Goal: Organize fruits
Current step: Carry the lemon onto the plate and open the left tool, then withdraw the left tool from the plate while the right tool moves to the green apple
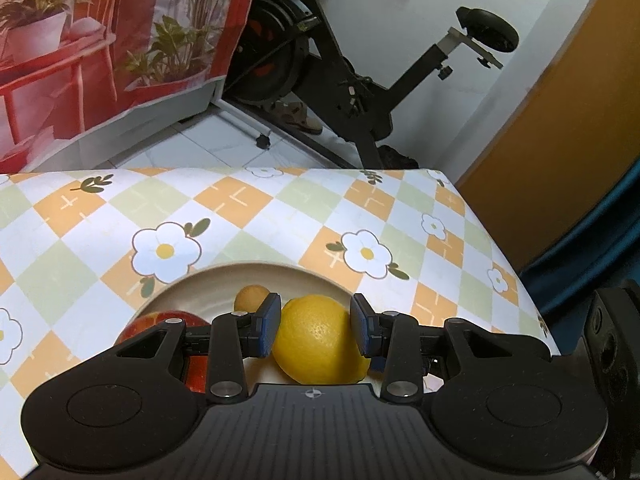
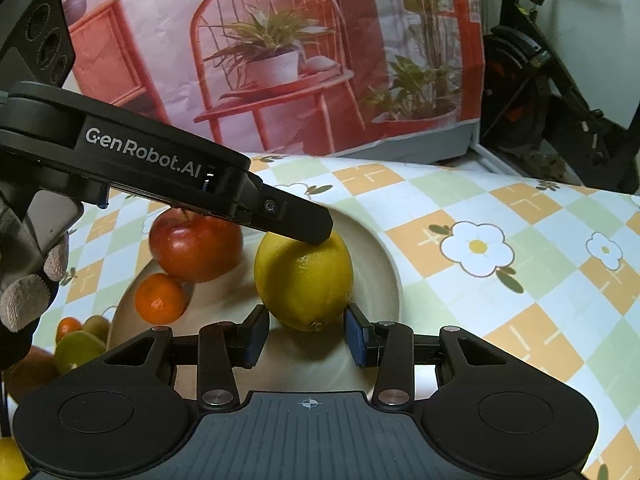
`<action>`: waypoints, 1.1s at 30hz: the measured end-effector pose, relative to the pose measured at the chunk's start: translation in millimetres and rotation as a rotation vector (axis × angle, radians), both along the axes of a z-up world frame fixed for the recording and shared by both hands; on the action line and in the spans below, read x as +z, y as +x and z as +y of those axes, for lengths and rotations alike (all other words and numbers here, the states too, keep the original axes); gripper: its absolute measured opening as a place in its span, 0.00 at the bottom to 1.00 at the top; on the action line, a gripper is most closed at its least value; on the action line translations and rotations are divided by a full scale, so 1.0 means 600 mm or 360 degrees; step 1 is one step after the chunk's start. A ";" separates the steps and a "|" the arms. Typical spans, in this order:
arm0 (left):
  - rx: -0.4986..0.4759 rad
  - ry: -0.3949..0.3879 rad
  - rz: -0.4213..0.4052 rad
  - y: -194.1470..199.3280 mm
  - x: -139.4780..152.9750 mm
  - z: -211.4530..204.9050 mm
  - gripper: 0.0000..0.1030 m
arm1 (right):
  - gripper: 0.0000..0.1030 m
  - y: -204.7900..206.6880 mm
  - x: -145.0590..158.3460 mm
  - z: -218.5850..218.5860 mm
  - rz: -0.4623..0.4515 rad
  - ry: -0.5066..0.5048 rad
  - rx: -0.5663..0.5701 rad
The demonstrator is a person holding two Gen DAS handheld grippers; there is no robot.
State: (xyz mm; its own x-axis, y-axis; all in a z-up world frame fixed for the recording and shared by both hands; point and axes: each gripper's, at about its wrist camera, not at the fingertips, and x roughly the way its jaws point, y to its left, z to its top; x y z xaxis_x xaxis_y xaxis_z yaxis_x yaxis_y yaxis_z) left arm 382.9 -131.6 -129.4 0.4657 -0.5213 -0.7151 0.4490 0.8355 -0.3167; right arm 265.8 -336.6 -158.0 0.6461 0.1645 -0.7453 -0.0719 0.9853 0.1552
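On the cream plate [image 2: 390,264], a lemon [image 2: 304,280] sits gripped between the blue pads of the left gripper [image 1: 316,326], beside a red apple [image 2: 196,246] and a mandarin [image 2: 160,298]. The right gripper [image 2: 306,334] has its pads close beside the lemon's near end; whether they touch it is unclear.

A table [image 1: 248,216] under a checked orange, green and white cloth with daisies fills the lower half of both views. Behind it, at the upper left of the left view, hangs a red printed cover [image 1: 120,40] picturing potted plants. A black exercise bike [image 1: 340,60] stands on pale floor tiles [image 1: 208,144] against a white wall [image 1: 400,8], with an orange panel [image 1: 560,120] at right.
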 end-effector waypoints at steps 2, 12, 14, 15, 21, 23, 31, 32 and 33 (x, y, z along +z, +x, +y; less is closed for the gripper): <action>0.0012 0.0008 -0.0014 0.001 0.001 -0.003 0.39 | 0.37 0.002 -0.001 0.001 -0.0005 -0.0008 -0.0024; 0.0023 0.0112 -0.0113 -0.002 0.007 -0.024 0.39 | 0.41 -0.001 0.006 0.008 -0.0029 -0.0037 -0.0130; 0.0031 0.0119 -0.0119 -0.002 0.007 -0.025 0.39 | 0.41 -0.008 0.011 0.006 -0.0039 -0.0040 -0.0141; 0.0037 0.0124 -0.0122 -0.003 0.008 -0.025 0.39 | 0.41 -0.012 0.013 0.005 -0.0043 -0.0042 -0.0145; 0.0056 0.0161 -0.0191 -0.016 0.010 -0.024 0.39 | 0.41 -0.039 0.030 0.005 -0.0069 -0.0048 -0.0178; 0.0089 0.0143 -0.0185 -0.019 0.012 -0.017 0.39 | 0.41 -0.050 0.036 0.007 -0.0076 -0.0058 -0.0186; 0.0122 0.0081 -0.0265 -0.061 0.055 0.009 0.39 | 0.41 -0.103 0.061 0.023 -0.0145 -0.0047 -0.0237; 0.0124 0.0084 -0.0274 -0.067 0.059 0.012 0.39 | 0.41 -0.110 0.064 0.027 -0.0155 -0.0049 -0.0247; 0.0125 0.0094 -0.0289 -0.075 0.065 0.017 0.39 | 0.41 -0.116 0.066 0.031 -0.0165 -0.0049 -0.0254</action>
State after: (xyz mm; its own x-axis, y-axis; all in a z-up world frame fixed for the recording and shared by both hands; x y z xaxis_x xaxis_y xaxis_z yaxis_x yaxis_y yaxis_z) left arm 337.8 -121.4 -90.5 0.6273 -0.4381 -0.6439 0.4270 0.8849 -0.1861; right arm 196.4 -318.2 -118.3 0.7358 0.0318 -0.6764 0.0719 0.9896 0.1247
